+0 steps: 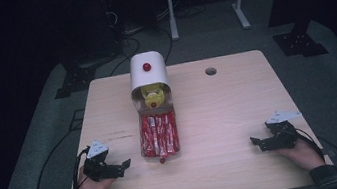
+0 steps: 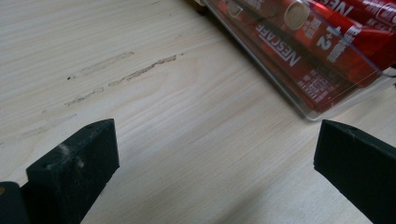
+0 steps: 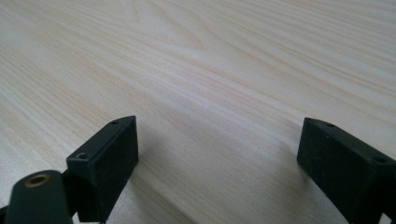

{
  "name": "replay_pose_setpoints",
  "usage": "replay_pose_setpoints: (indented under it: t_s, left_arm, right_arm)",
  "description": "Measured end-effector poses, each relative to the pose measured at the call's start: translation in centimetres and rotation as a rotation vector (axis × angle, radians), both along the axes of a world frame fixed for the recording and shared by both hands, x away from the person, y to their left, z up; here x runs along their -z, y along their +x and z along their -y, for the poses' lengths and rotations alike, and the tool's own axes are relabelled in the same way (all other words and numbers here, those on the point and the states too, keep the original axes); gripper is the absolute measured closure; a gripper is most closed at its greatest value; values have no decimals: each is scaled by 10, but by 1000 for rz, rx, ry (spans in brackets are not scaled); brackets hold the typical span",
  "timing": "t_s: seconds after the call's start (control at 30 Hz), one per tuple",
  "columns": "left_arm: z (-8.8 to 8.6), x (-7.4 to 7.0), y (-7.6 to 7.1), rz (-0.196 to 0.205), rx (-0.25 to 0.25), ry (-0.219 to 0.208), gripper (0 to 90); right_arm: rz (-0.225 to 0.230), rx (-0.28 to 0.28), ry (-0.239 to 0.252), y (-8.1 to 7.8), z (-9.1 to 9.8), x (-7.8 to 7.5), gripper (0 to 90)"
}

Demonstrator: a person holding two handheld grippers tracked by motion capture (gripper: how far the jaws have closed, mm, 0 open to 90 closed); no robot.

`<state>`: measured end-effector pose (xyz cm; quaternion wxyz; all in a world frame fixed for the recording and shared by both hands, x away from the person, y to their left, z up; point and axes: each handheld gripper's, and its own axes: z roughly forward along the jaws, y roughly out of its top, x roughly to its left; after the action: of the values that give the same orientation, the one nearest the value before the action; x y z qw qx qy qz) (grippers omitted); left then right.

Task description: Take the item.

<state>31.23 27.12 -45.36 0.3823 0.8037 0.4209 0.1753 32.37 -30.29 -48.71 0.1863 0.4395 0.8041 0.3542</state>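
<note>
A person sits at a pale wooden table (image 1: pixel 220 117) with a black gripper in each hand. The left gripper (image 1: pixel 117 168) rests near the front left edge of the table. The right gripper (image 1: pixel 262 143) rests near the front right edge. The two are well apart, and both point in toward the middle.

In the middle of the table stands a white box with a round top (image 1: pixel 148 74). It has a small red knob (image 1: pixel 147 67) on it. Its front is open, and something yellow (image 1: pixel 152 96) sits inside — I cannot tell what it is. A clear tray (image 1: pixel 161 152) comes out from the box toward the person. It is full of red packets (image 1: pixel 159 134) lying side by side. A little red knob (image 1: pixel 162 160) sits at the near end of the tray.

In the left gripper view the two black jaws are wide apart with nothing between them but bare wood. The clear tray (image 2: pixel 327 112) is just ahead and off to one side, and the red packets (image 2: pixel 299 51) in it say NESCAFE in white letters. The jaws do not touch the tray.

In the right gripper view the jaws are wide apart too — there is plain table (image 3: pixel 210 70) in front of them, and they hold nothing.

There is a small round hole (image 1: pixel 210 71) in the table near the far edge.
</note>
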Motion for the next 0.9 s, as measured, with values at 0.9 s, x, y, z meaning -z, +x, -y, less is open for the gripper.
replay_pose_setpoints:
  t_s: [0.9]
  left_arm:
    - [11, -20, 4, 14, 20, -34, 0]
  right_arm:
    - [1, -1, -1, 0, 0, 0, 115]
